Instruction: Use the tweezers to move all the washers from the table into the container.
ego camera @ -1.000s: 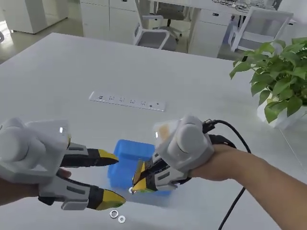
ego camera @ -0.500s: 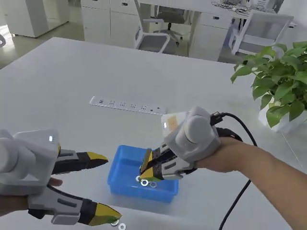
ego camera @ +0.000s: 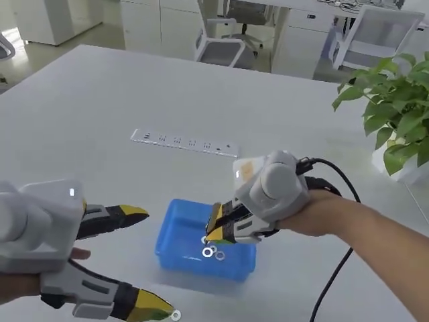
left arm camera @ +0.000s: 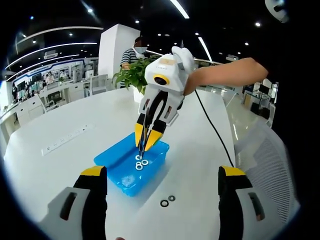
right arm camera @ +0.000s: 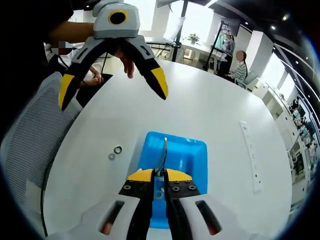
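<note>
The right tongs [ego camera: 216,231] are pressed narrow on the tweezers [right arm camera: 163,150]. The tips of the tweezers hang over the blue container [ego camera: 171,228], where a few washers [ego camera: 212,252] lie. Two loose washers [right arm camera: 115,153] lie on the counter [ego camera: 100,100] near the container's near-left side, close to one tip of the left tongs [ego camera: 153,263]. These stand wide and hold nothing. A power strip [ego camera: 184,141] lies beyond the container and a plant [ego camera: 395,107] stands at the far right. Between them the counter is bare.
</note>
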The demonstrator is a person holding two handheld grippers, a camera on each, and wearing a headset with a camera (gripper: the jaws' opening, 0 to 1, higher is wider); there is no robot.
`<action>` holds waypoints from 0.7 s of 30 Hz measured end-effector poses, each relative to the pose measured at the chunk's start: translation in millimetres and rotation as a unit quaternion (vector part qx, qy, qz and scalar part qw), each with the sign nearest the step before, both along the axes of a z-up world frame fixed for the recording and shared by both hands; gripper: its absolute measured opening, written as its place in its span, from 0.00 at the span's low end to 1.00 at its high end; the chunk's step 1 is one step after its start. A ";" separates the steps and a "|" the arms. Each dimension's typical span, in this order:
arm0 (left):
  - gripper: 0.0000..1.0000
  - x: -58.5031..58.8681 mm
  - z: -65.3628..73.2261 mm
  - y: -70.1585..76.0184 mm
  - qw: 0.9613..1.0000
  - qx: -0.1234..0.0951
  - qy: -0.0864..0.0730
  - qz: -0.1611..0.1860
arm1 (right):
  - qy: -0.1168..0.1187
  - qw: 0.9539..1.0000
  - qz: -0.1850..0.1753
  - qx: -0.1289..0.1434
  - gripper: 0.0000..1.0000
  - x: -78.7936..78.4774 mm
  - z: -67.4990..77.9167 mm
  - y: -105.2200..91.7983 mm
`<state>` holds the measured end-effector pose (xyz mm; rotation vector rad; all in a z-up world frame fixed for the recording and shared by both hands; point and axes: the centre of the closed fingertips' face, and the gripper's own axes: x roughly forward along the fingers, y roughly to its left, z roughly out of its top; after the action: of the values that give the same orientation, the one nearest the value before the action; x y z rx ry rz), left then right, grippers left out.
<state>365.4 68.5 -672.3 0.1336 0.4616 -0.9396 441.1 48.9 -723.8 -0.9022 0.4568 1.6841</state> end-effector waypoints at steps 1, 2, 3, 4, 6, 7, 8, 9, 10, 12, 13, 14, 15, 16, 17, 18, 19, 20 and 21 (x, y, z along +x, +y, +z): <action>0.99 0.8 -0.1 0.5 1.000 0.000 0.000 0.001 | -0.003 1.000 -0.002 0.000 0.08 2.3 -0.8 0.1; 0.99 1.7 0.1 0.8 1.000 0.000 -0.001 0.002 | -0.004 1.000 -0.005 0.000 0.08 5.4 -2.4 0.1; 0.99 2.5 0.5 0.9 1.000 -0.001 -0.002 0.002 | -0.003 1.000 -0.005 0.000 0.08 6.8 -3.8 -0.1; 0.99 3.7 0.9 1.0 1.000 -0.003 -0.002 0.003 | -0.005 1.000 -0.007 -0.001 0.08 9.1 -6.2 -0.3; 0.99 5.3 1.4 1.0 1.000 -0.003 -0.004 0.003 | -0.006 1.000 -0.007 -0.002 0.08 11.6 -9.7 -1.3; 0.99 6.0 1.4 1.0 1.000 -0.003 -0.004 0.003 | -0.008 1.000 -0.008 -0.003 0.08 13.3 -11.2 -1.8; 0.99 7.0 1.2 0.9 1.000 -0.003 -0.004 0.003 | -0.009 1.000 -0.009 -0.005 0.08 15.4 -13.7 -2.9; 0.99 7.8 1.0 1.0 1.000 -0.003 -0.004 0.003 | -0.009 1.000 -0.010 -0.006 0.08 16.4 -15.2 -3.6; 0.99 9.2 0.5 0.8 1.000 -0.003 -0.003 0.003 | -0.010 1.000 -0.012 -0.008 0.08 18.3 -17.7 -5.1; 0.99 10.9 -0.4 0.5 1.000 0.000 -0.003 0.002 | -0.013 1.000 -0.013 -0.012 0.08 20.8 -21.5 -7.4; 0.99 12.2 -0.7 0.1 1.000 0.000 -0.002 0.000 | -0.012 1.000 -0.013 -0.015 0.08 21.9 -24.2 -9.3; 0.99 13.2 -0.9 -0.1 1.000 0.000 -0.002 0.000 | -0.013 1.000 -0.013 -0.016 0.08 22.7 -25.6 -10.1; 0.99 14.4 -0.9 -0.3 1.000 0.000 -0.003 0.000 | -0.013 1.000 -0.014 -0.017 0.08 23.9 -27.3 -10.9; 0.99 15.5 -0.9 -0.5 1.000 0.001 -0.003 0.000 | -0.012 1.000 -0.015 -0.018 0.08 24.5 -28.8 -11.8; 0.99 17.2 -1.0 -0.9 1.000 0.001 -0.002 -0.001 | -0.012 1.000 -0.016 -0.020 0.08 25.6 -31.2 -13.0; 0.99 18.3 -1.0 -1.2 1.000 0.001 -0.002 -0.001 | -0.013 1.000 -0.016 -0.022 0.08 26.3 -32.8 -14.0; 0.99 20.2 -0.9 -1.7 1.000 0.001 -0.003 -0.002 | -0.013 0.999 -0.016 -0.024 0.08 27.0 -34.4 -15.3; 0.99 21.4 -0.7 -2.3 1.000 0.001 -0.004 -0.003 | -0.013 0.999 -0.016 -0.026 0.08 27.5 -35.6 -16.0; 0.99 23.5 -0.4 -3.3 1.000 0.000 -0.006 -0.004 | -0.014 0.999 -0.017 -0.028 0.08 28.5 -37.5 -17.5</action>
<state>388.9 65.2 -672.7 0.1423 0.4500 -0.9458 469.6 31.4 -761.4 -0.9521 0.4991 1.6325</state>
